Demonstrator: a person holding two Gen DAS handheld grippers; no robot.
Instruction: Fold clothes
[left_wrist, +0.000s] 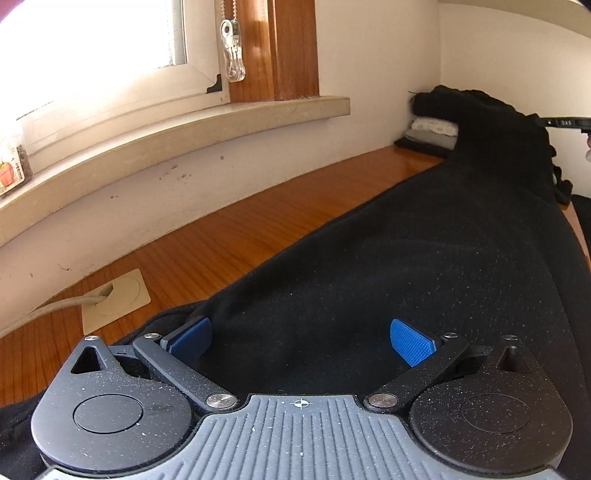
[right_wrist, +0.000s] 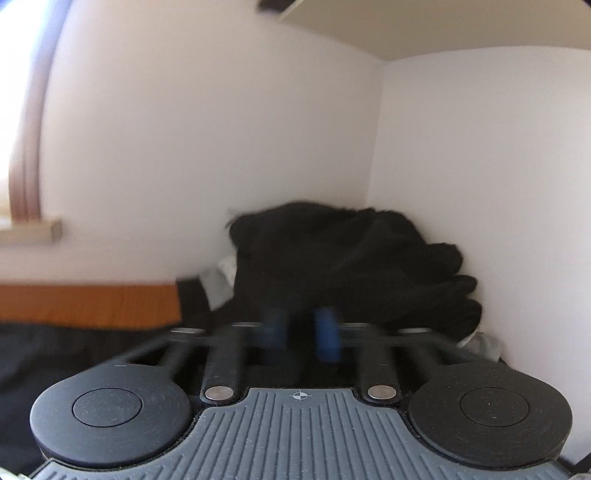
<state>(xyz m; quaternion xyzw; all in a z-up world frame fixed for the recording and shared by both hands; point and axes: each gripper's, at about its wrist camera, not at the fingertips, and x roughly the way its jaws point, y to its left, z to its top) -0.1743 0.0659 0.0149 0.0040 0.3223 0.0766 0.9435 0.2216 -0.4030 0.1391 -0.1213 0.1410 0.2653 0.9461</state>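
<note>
Blurring hides right tool (right_wrist: 300, 334) grip; garment (right_wrist: 351, 258) indistinct.

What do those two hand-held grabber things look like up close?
Both look alike: the left gripper and right gripper each have two blue ribbed finger pads on black linkage bars with silver rivets, two round black discs, and a grey ridged centre plate marked with a small crosshair.

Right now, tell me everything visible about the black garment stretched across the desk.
The black fleece-like garment is matte, lint-specked cloth spread along the orange-brown wooden desk. Its far end rises toward the corner, where the right tool is shut on it in front of a pile of dark and pale clothes. Its near part lies under the open left tool, whose blue pads stand apart.
</note>
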